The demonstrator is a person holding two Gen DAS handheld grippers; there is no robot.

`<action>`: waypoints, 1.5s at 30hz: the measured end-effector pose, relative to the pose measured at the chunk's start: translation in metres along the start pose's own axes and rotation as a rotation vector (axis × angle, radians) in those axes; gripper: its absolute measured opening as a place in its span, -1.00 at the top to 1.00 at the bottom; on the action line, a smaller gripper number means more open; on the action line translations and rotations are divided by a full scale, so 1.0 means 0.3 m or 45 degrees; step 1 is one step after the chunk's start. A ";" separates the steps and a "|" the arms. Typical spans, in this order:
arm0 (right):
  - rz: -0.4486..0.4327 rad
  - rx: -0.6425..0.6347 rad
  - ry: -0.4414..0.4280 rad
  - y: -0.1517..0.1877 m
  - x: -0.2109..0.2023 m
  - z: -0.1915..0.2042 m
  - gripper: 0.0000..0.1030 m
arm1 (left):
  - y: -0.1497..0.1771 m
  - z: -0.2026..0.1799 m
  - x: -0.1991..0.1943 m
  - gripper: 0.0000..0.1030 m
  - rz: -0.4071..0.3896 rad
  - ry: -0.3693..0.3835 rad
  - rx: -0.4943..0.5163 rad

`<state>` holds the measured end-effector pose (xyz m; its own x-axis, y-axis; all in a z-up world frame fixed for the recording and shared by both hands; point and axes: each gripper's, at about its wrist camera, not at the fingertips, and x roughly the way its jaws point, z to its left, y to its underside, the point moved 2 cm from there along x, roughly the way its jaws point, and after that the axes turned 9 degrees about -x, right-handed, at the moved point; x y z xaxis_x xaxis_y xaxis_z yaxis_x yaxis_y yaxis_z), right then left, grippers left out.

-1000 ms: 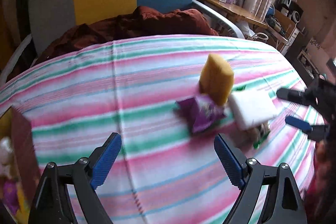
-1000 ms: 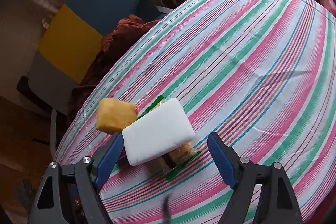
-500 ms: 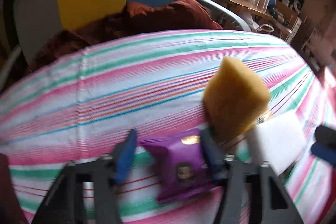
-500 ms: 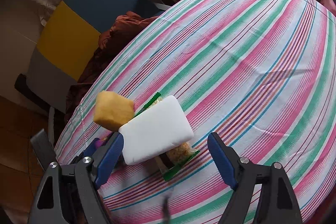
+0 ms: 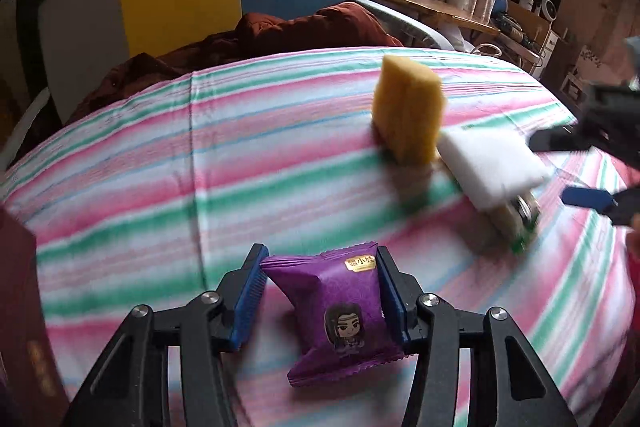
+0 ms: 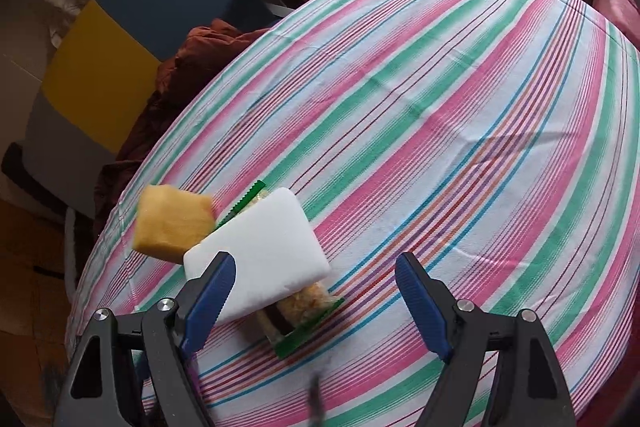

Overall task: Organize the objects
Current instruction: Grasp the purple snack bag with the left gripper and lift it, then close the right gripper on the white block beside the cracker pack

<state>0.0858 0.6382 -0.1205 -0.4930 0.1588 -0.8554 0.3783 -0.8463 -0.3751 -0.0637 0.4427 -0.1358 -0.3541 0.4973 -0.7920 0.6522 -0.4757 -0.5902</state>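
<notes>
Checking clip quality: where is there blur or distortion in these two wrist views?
Left wrist: purple packet sharp between the left gripper, yellow sponge and white sponge smeared. Right wrist: mostly crisp, yellow sponge slightly soft. Both: fisheye bulges the striped cloth.

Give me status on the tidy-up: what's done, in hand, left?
Done: nothing visibly sorted yet. In hand: the left gripper has its jaws shut on the purple snack packet. Left: the yellow sponge, the white sponge and the green-edged snack pack under it all sit on the striped cloth. The right gripper hovers open over the white sponge.
</notes>
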 end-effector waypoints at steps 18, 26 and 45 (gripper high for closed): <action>0.133 -0.181 -0.487 -0.005 0.079 0.206 -0.58 | 0.071 0.039 -0.049 -0.06 -0.038 0.076 -0.049; 0.149 -0.272 -0.482 0.020 0.081 0.258 -0.51 | 0.078 0.037 -0.049 -0.06 -0.043 0.069 -0.041; -0.125 -0.983 0.174 0.135 0.058 0.450 -0.54 | 0.075 0.043 -0.047 -0.06 -0.046 0.093 -0.056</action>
<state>-0.0132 0.5380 -0.1023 -0.4705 0.3178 -0.8232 0.7996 -0.2409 -0.5500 -0.0527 0.4155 -0.1400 -0.3292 0.5660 -0.7559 0.6694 -0.4247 -0.6095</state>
